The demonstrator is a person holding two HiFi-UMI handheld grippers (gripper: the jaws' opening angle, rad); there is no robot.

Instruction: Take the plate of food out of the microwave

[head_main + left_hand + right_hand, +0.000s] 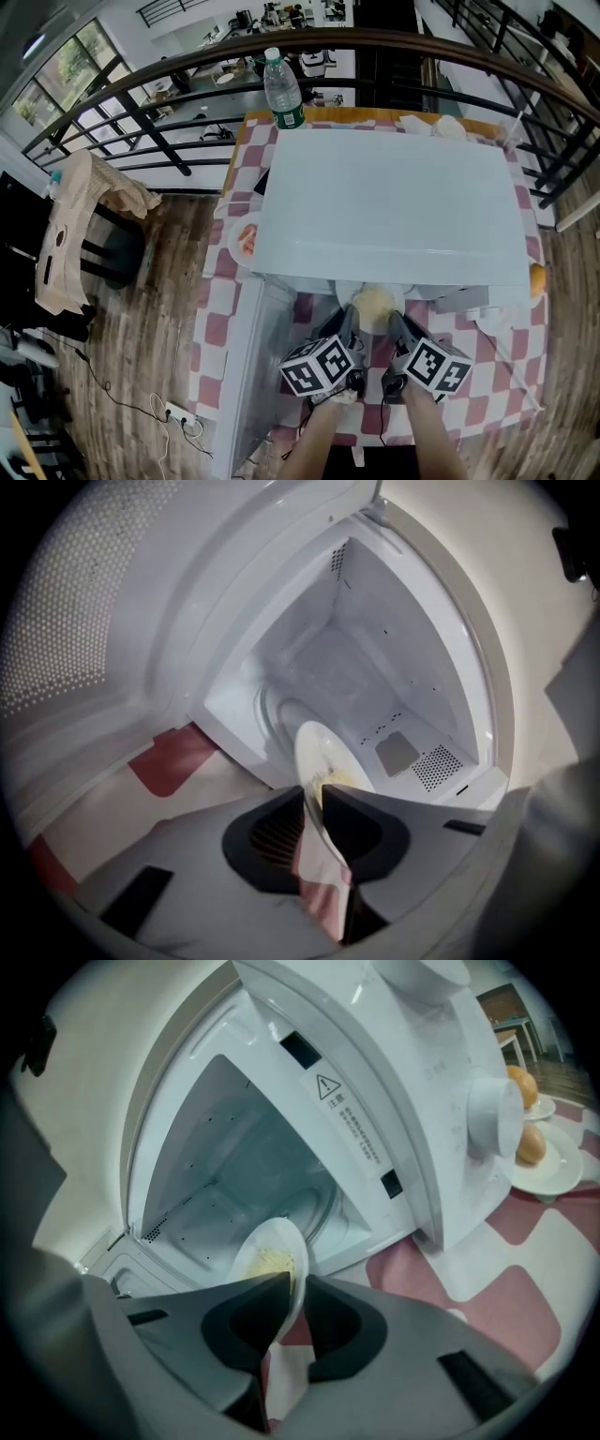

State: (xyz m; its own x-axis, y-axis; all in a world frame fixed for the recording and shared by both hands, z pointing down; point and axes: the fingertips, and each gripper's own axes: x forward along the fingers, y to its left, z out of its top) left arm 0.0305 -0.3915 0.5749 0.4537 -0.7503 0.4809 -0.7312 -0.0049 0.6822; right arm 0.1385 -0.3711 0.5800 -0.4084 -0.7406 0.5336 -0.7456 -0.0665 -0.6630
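A white plate of pale yellow food (pixel 373 305) sits at the mouth of the white microwave (pixel 394 206), half under its top edge. My left gripper (pixel 353 325) grips the plate's near left rim, and my right gripper (pixel 395 325) grips its near right rim. In the left gripper view the plate (pixel 330 757) stands edge-on between the dark jaws (pixel 314 803), in front of the empty cavity (pixel 375 658). In the right gripper view the plate (pixel 270 1258) is clamped the same way by the jaws (pixel 295 1288), and the cavity (pixel 234 1176) lies behind it.
The microwave door (pixel 251 361) hangs open at the left. On the red-and-white chequered cloth (pixel 487 375) are a water bottle (pixel 284 89) behind the microwave, a plate of food (pixel 245 240) at its left, and a plate with orange round items (pixel 534 1147) at its right.
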